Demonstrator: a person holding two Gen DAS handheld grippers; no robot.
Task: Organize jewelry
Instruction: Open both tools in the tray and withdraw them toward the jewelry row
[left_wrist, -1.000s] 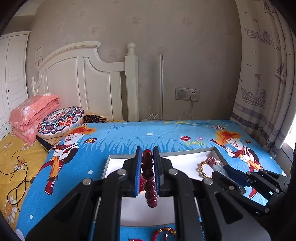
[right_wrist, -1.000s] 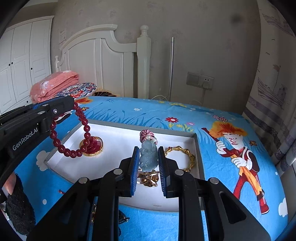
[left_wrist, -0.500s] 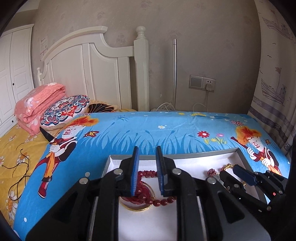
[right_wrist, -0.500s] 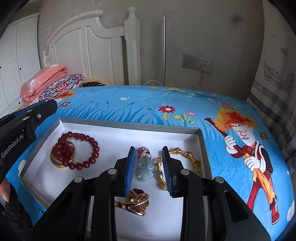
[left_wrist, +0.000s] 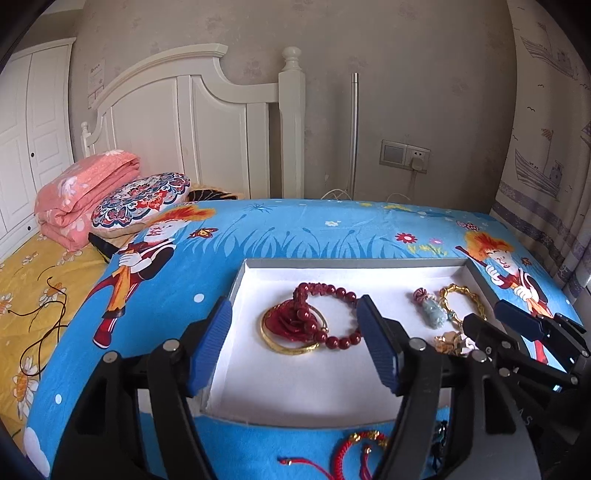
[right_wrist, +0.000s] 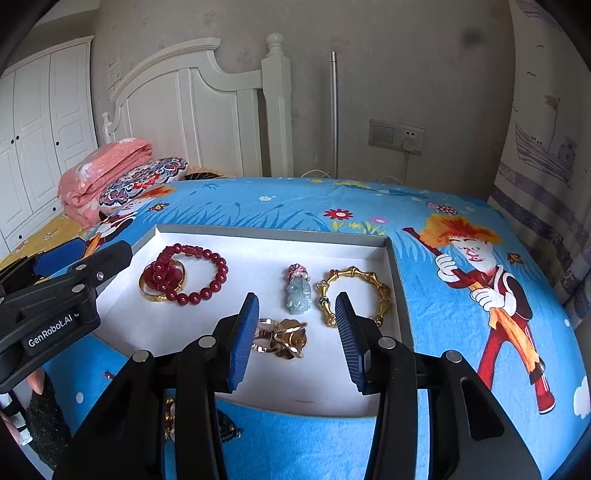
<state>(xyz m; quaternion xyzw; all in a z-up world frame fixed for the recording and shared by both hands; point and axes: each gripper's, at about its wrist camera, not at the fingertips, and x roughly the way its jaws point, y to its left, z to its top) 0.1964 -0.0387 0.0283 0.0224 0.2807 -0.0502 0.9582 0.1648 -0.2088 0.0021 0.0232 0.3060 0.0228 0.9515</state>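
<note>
white tray (left_wrist: 236, 369) sits on the blue cartoon bedspread (left_wrist: 288, 236), grey rim all round. inside it, left part: red bead bracelet (left_wrist: 338, 314) lying across a gold bangle (left_wrist: 288, 345), the two touching, a tangle of red cord on the bangle. right part: pale green jade pendant (right_wrist: 299, 293) with a pink knot at its top, just beside a gold bamboo-link bracelet (right_wrist: 354, 295). nearer the front edge, a rose-gold flower piece (right_wrist: 282, 338).

left gripper (left_wrist: 297, 345) over the tray's left part, jaws opening, fingers spread wide; nothing pinched, bead bracelet lies flat on the tray floor beyond them. right gripper (right_wrist: 293, 334) over the right part, jaws opening, fingers apart; pendant lies between and beyond the tips, not touched. its near finger partly hides the flower piece.

outside the tray, on the spread in front: red cord bracelet (left_wrist: 360, 448) with gold beads, partly behind the left gripper's arm. more small pieces there, too hidden to tell.

around: white headboard (left_wrist: 192, 125), folded pink quilt (left_wrist: 85, 192), patterned cushion (left_wrist: 140, 199), wall socket (left_wrist: 404, 155), ship-print curtain (left_wrist: 546, 155).
</note>
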